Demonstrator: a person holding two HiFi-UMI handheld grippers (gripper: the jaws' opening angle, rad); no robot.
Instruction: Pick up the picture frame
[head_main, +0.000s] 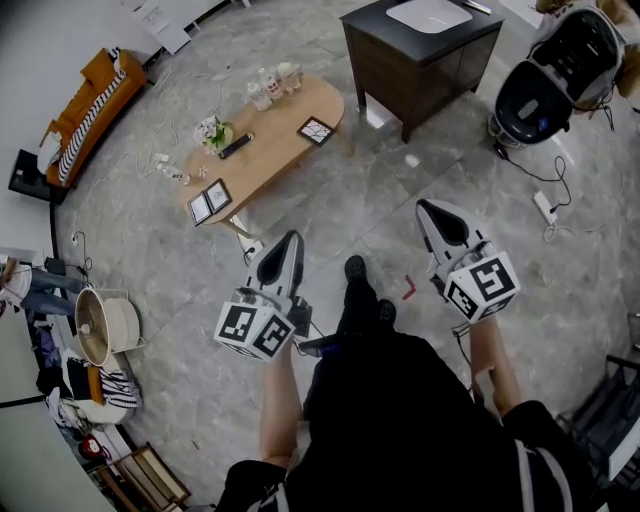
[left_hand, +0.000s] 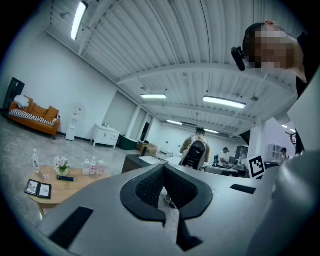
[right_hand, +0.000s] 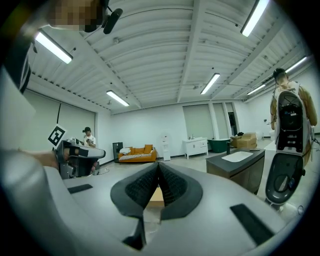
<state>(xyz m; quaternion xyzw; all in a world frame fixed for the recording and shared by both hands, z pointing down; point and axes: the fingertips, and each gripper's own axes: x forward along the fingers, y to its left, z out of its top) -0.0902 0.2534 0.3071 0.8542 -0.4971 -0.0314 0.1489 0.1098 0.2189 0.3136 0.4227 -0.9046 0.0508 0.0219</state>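
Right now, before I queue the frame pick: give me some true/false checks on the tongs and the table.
1. The left tongs and the right tongs are both shut, with nothing between them. True.
2. One frame is already lifted. False: two picture frames lie side by side on the wooden table, and a third frame lies near its far edge.
3. Some flowers stand on the table. True.
4. The couch is blue. False: the sofa is orange.
5. The tongs touch the table. False: both hang over the floor, short of it.
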